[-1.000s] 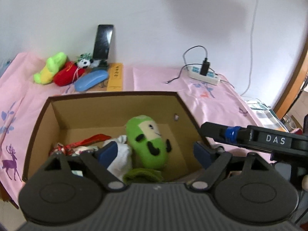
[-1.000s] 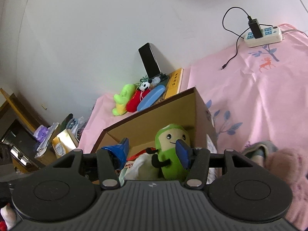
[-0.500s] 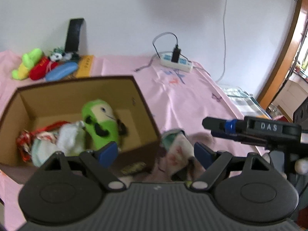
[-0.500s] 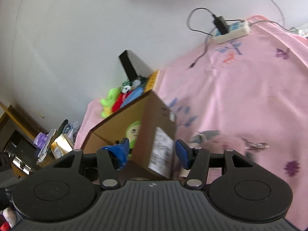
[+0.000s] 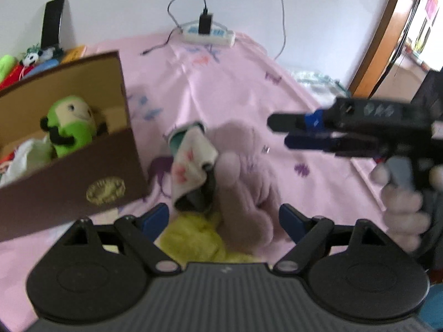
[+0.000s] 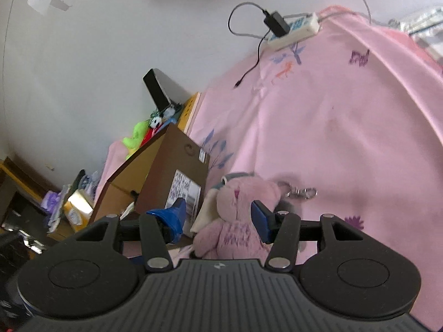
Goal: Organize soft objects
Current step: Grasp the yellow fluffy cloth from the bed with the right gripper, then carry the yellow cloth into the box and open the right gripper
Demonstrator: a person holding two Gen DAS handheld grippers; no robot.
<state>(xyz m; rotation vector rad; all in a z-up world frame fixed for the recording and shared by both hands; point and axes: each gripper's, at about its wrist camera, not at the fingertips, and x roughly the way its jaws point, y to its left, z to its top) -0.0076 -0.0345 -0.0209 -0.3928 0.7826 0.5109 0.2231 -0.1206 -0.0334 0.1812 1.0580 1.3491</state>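
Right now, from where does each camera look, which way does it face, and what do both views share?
Left wrist: sits on the left gripper, looks down at the pink plush and rolled sock; the right gripper and a hand show.
Right wrist: sits on the right gripper, faces the pink plush between its open fingers.
Shared: plush, cardboard box, power strip.

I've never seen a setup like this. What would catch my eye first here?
Probably the pink plush bunny lying on the pink bedsheet, framed between the open blue-tipped right gripper. Just left of it stands a brown cardboard box with a bright green plush toy peering out. In the left wrist view, a small patterned cloth lies against the bunny, with something yellow below.
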